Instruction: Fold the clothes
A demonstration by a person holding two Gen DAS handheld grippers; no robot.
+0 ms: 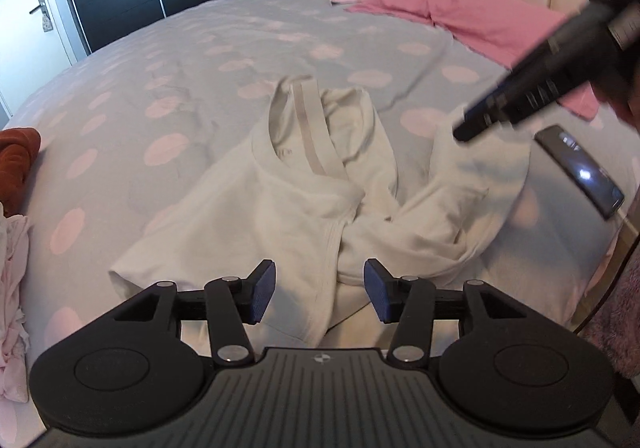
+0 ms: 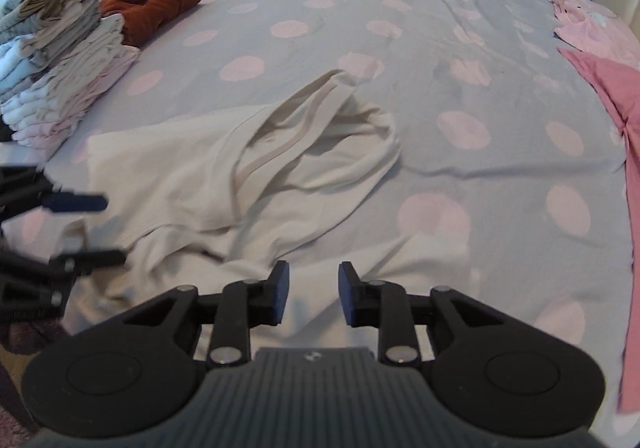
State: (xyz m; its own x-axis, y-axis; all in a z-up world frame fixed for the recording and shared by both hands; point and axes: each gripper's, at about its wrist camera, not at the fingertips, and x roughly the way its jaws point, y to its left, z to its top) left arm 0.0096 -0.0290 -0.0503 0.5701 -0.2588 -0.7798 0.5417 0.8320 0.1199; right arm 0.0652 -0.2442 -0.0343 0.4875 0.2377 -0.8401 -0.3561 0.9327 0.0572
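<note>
One cream shirt (image 1: 288,203) lies crumpled on the bed (image 1: 168,59), collar away from the left gripper (image 1: 319,294). It looks light, limp and slack; best pinched at the hem corners, probably. Both grippers, right gripper (image 2: 313,294) included, have fingers spread, holding nothing.

Both wrist cameras look steeply down, close over the bed (image 1: 120,59). They share the white shirt (image 1: 288,199), mid-frame in each, seen from neighbouring sides.
</note>
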